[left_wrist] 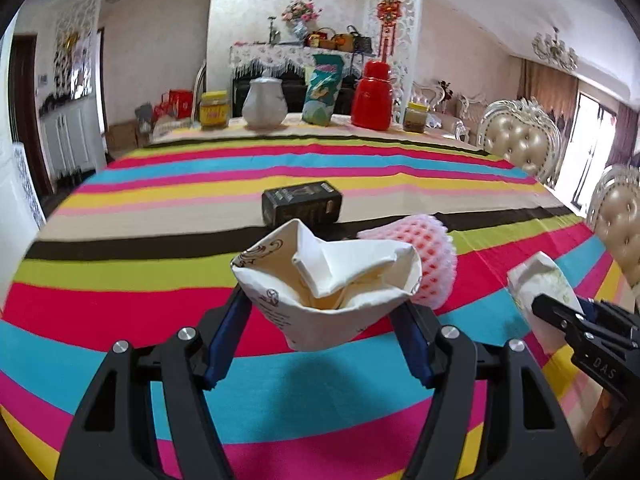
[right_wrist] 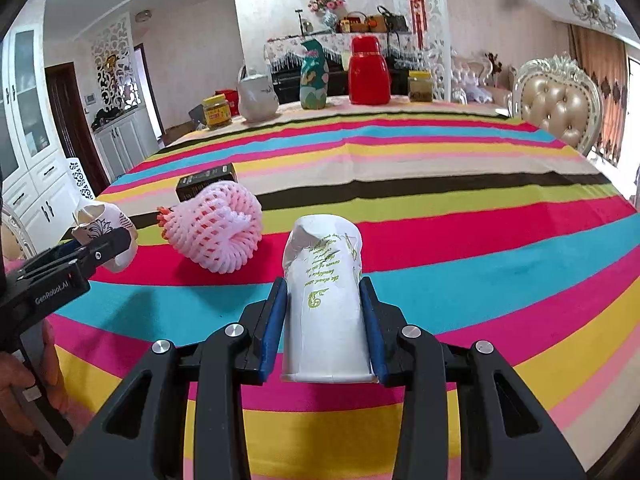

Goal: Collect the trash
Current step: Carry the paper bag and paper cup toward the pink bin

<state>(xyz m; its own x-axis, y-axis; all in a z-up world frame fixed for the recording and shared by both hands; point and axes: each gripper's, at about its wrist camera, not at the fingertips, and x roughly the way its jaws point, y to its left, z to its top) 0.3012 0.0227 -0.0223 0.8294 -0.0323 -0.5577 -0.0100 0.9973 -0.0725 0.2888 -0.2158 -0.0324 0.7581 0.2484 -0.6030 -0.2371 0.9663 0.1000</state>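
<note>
Left hand-held gripper (left_wrist: 326, 312), black with blue pads, is clamped on a crumpled white paper cup with dark scroll print (left_wrist: 320, 280), its crushed mouth facing the camera, held above the striped tablecloth (left_wrist: 160, 168) near the table's near edge. Right hand-held gripper (right_wrist: 324, 316) grips a second crushed white paper cup with green lettering (right_wrist: 324, 280), lying lengthwise between the blue pads, base toward the camera. Both cups are off the cloth (two cups in all, one per gripper).

Just beyond the left gripper's cup lies a pink foam fruit net (left_wrist: 430, 264), resting on the red stripe; in the right wrist view it sits between the two grippers. Behind it, toward the table's middle, lies one small black rectangular box (left_wrist: 302, 202) on the beige stripe, close to the net but whether they touch I cannot tell.

Along the far edge stands a row of five things: a yellow-labelled jar (left_wrist: 214, 110), a white ceramic teapot (left_wrist: 264, 100), a teal printed bag (left_wrist: 322, 90), a red thermos flask (left_wrist: 372, 96) and a smaller jar with dark contents (left_wrist: 415, 117). Two cream tufted chairs (left_wrist: 520, 140) stand at the table's right edge.
</note>
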